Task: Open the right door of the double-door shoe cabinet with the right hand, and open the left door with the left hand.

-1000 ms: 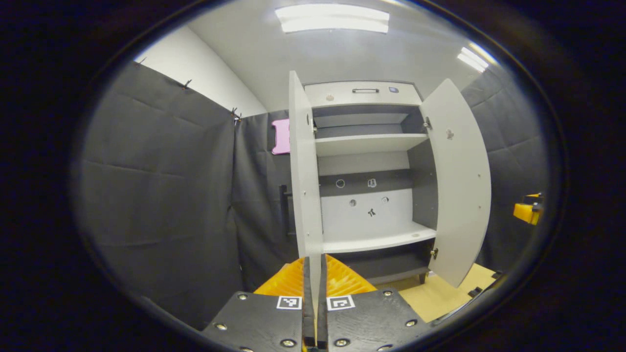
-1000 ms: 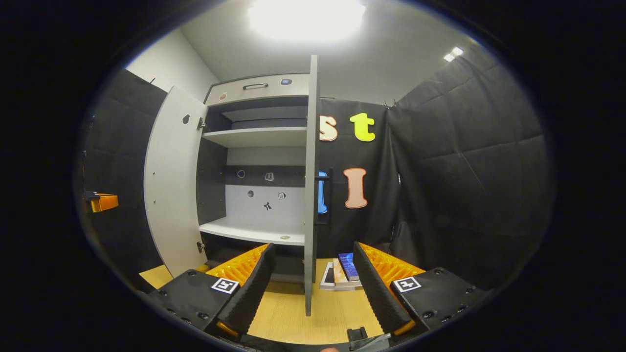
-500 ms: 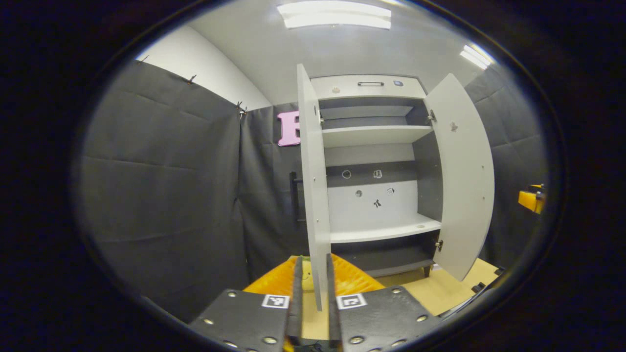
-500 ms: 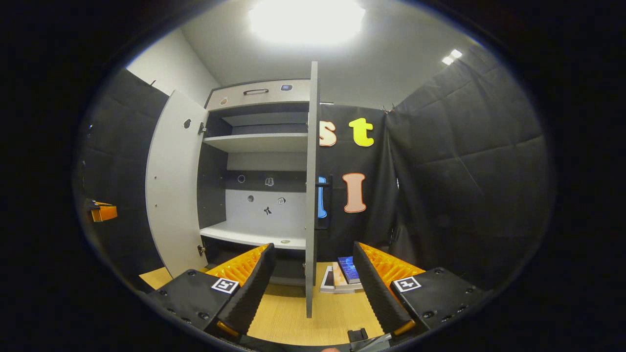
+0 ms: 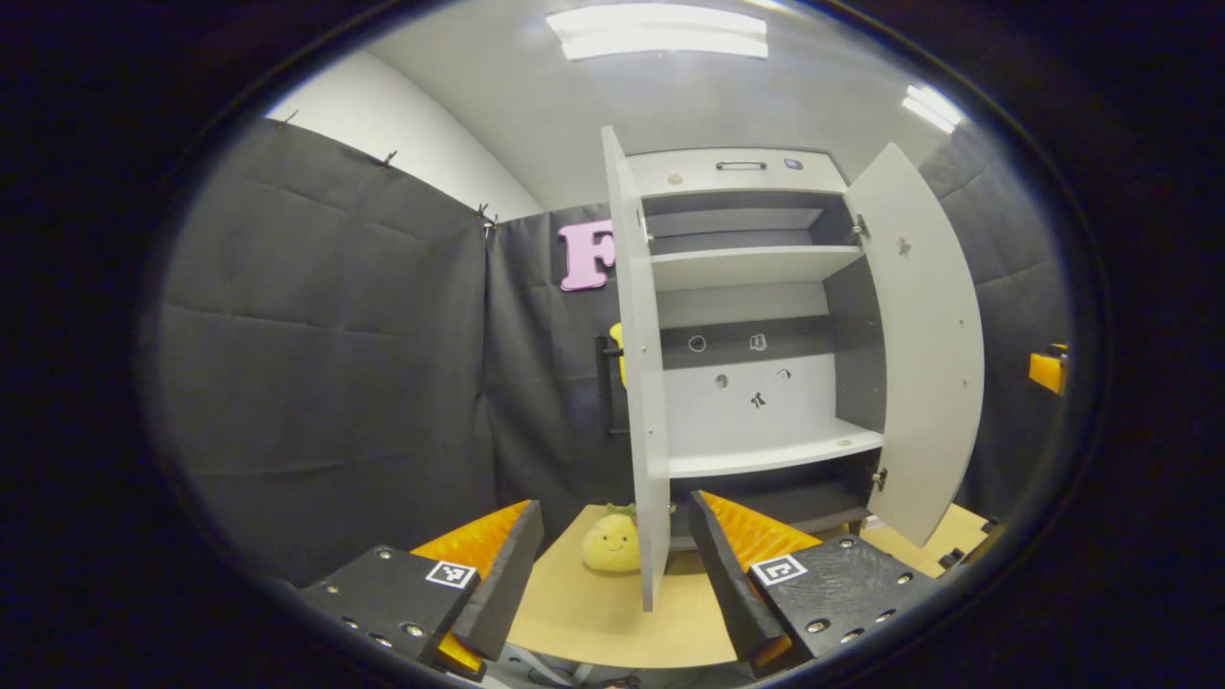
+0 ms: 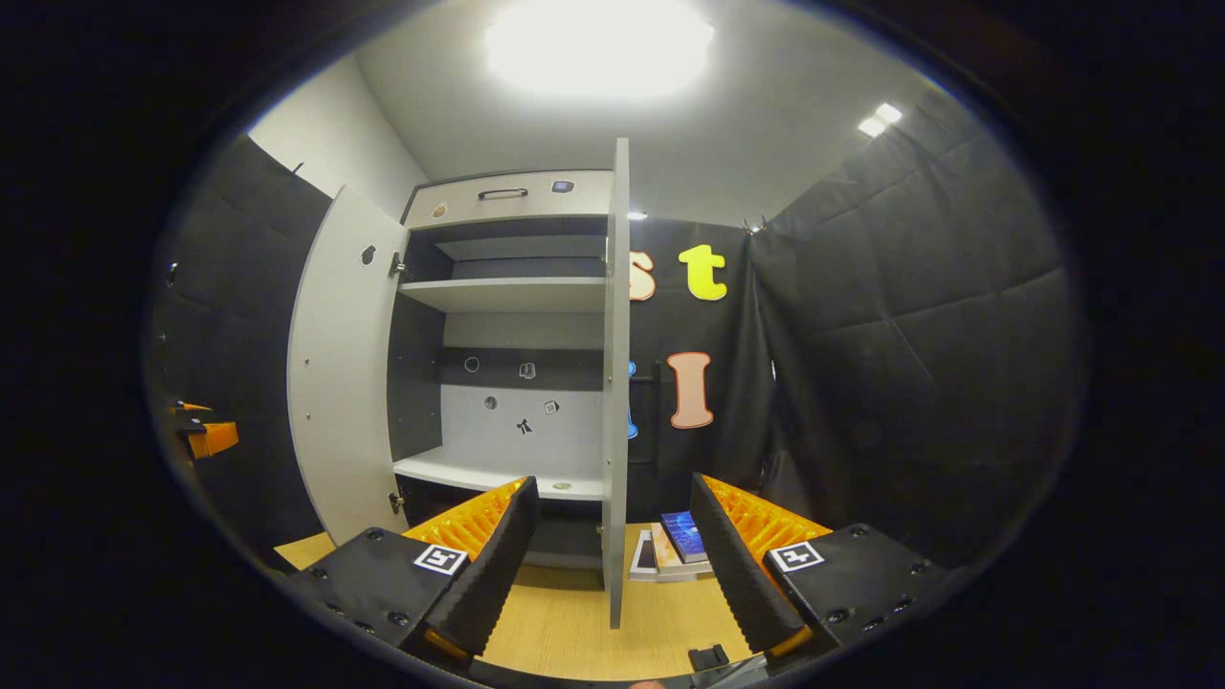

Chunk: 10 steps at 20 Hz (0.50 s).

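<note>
Spreading wide since a second ago, the left gripper (image 5: 612,574) has let go of the left door (image 5: 643,383), whose edge it then pinched; its fingers now stand well apart, the door's lower edge rising between them toward 12 o'clock without touching either. The right gripper (image 6: 612,565) is likewise spread as before, with the right door (image 6: 617,383) edge-on between its fingers and clear of both. A yellow plush toy (image 5: 612,541), hidden earlier, now shows on the wooden floor (image 5: 593,612) just left of the left door's foot. Books (image 6: 675,545) lie on the floor beside the right door's foot, at 1 o'clock from the right gripper. Both doors stand swung fully out, leaving open floor in front of the shoe cabinet (image 5: 756,316). Farther off, the cabinet is pale grey with dark inner walls, two light shelves, small marks on its back panel and a handle on its top panel.
</note>
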{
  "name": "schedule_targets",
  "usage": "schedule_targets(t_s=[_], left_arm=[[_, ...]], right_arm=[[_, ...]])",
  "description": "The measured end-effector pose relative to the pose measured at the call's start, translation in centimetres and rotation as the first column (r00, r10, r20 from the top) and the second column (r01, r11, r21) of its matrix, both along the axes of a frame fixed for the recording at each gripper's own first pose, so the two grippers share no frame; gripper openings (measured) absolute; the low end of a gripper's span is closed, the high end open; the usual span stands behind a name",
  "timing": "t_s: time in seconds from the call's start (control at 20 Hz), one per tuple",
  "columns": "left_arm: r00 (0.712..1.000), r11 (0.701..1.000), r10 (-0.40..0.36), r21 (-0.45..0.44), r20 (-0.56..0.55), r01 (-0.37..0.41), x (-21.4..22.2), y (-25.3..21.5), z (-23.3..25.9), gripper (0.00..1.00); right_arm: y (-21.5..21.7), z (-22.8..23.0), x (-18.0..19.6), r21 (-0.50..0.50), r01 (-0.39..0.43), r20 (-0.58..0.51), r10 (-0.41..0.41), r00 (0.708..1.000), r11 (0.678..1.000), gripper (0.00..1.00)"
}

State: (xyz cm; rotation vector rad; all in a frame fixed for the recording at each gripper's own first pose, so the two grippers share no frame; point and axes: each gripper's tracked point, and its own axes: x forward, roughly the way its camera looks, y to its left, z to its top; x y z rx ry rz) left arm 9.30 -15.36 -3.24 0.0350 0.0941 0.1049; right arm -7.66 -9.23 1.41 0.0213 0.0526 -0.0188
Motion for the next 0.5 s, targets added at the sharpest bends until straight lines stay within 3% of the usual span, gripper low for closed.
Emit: schedule_targets(t_s=[0.1,0.2,0.5], left_arm=[[1.000,1.000,0.000,0.007,0.008,0.000,0.01,0.18,0.01,0.89],[1.000,1.000,0.002,0.011,0.019,-0.002,0.06,0.18,0.20,0.89],[1.000,1.000,0.007,0.017,0.029,-0.008,0.40,0.58,0.34,0.89]], right_arm=[[0.02,0.02,0.02,-0.004,0.006,0.001,-0.006,1.000,1.000,0.94],[-0.01,0.06,0.18,-0.004,0.013,0.003,-0.013,1.000,1.000,0.99],[-0.15,0.02,0.45,0.006,0.025,0.006,-0.025,1.000,1.000,0.94]])
